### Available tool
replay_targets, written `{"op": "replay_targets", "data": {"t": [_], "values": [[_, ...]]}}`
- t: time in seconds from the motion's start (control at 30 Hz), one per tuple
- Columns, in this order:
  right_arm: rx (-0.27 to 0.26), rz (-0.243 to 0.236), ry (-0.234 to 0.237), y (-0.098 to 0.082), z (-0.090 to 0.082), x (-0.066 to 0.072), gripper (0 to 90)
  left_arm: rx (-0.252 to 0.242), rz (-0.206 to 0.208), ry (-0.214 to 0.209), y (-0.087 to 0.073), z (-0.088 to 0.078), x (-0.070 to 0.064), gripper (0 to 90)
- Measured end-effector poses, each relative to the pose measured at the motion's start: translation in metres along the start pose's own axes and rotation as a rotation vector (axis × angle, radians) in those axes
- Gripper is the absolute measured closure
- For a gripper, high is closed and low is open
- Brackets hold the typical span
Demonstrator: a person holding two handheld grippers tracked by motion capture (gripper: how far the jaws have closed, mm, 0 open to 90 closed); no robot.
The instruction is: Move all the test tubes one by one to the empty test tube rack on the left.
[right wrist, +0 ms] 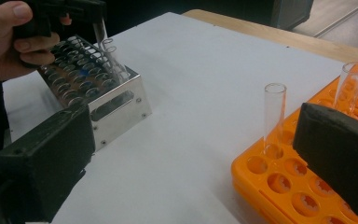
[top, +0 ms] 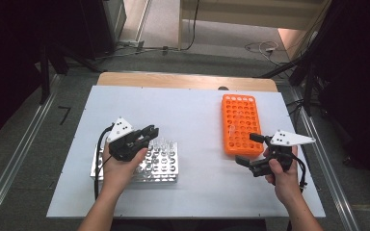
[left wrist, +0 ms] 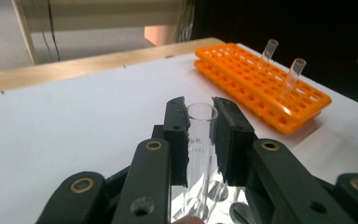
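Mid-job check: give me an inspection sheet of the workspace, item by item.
Surface: white table top, wooden edge at the far side.
Job's things: clear test tube gripped over the metal rack, which holds more glass tubes; orange rack at right with two tubes standing in it.
Clutter: nothing seen.
Grippers: left gripper shut on the test tube, jaws at either side of its top; right gripper open, empty, beside the orange rack's near end.
Cables: black cable trails from the left gripper; loose leads on the floor beyond the table.
Surroundings: grey floor, metal rails both sides, dark stands.
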State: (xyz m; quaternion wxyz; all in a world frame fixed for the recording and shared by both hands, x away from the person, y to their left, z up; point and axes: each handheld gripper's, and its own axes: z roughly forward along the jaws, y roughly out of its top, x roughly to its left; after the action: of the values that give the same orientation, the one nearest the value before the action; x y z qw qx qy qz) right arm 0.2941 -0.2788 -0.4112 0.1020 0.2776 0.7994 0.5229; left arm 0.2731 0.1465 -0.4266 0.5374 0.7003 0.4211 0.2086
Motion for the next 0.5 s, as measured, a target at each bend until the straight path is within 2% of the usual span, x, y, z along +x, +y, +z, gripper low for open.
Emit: {"op": "replay_targets", "data": {"t": [0.2, 0.5], "values": [[-0.003, 0.003, -0.004, 0.0002, -0.0007, -0.0008, 0.0, 0.057, 0.011, 0.012, -0.0012, 0.0023, -0.0014, 75.0], [0.001, 0.006, -0.004, -0.0002, -0.0004, -0.001, 0.0, 0.099, 0.019, 0.014, -0.0014, 0.0028, -0.0023, 74.2]]}}
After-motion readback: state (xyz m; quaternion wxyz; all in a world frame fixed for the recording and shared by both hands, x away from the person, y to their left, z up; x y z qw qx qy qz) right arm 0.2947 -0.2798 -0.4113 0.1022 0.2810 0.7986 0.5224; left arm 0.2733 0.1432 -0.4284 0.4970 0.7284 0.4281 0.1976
